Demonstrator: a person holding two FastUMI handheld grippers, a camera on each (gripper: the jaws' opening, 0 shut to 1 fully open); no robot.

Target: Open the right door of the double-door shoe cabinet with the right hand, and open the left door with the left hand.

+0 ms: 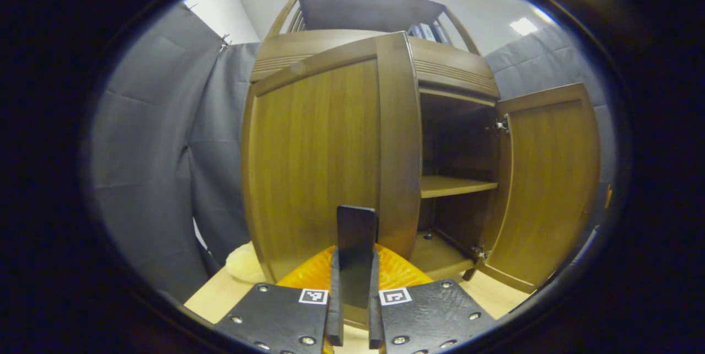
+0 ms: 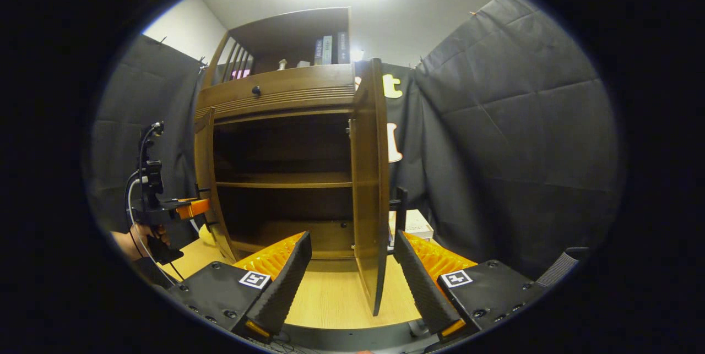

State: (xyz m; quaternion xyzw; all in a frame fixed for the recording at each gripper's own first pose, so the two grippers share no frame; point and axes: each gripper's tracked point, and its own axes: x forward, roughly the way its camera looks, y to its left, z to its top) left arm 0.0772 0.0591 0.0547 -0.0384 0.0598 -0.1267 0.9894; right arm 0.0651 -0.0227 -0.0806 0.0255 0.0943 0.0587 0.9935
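Cabinet [image 2: 286, 95], wooden, double-door, standing on a pale wood worktop [image 2: 330, 293] between dark padded booth walls. One inner shelf [image 2: 283, 179] and a bottom board show inside; a grooved drawer front with a small dark knob [image 2: 256, 90] sits above the doors.

Right door [image 2: 370, 178]: swung wide, seen edge-on in the right gripper view; in the left gripper view its inner face and two hinges show.

Left door [image 1: 314, 161]: partly swung out, its free edge towards the left gripper's camera; in the right gripper view it stands angled out at the cabinet's left side.

Upper open shelf: a few upright books [image 2: 328, 49]; their spine lettering is too small to read. A pale box [image 2: 412, 224] lies at the worktop's back edge, its print unreadable.

Right gripper [image 2: 348, 266]: fingers wide apart, the right door's lower edge between them; neither finger visibly presses on it.

Left gripper [image 1: 357, 266]: fingers drawn together on a dark flat tab [image 1: 357, 233] just before the left door's free edge. From the right gripper view it is seen at the left door, held by a hand [image 2: 144, 233].

Square black-and-white markers on both gripper bodies.
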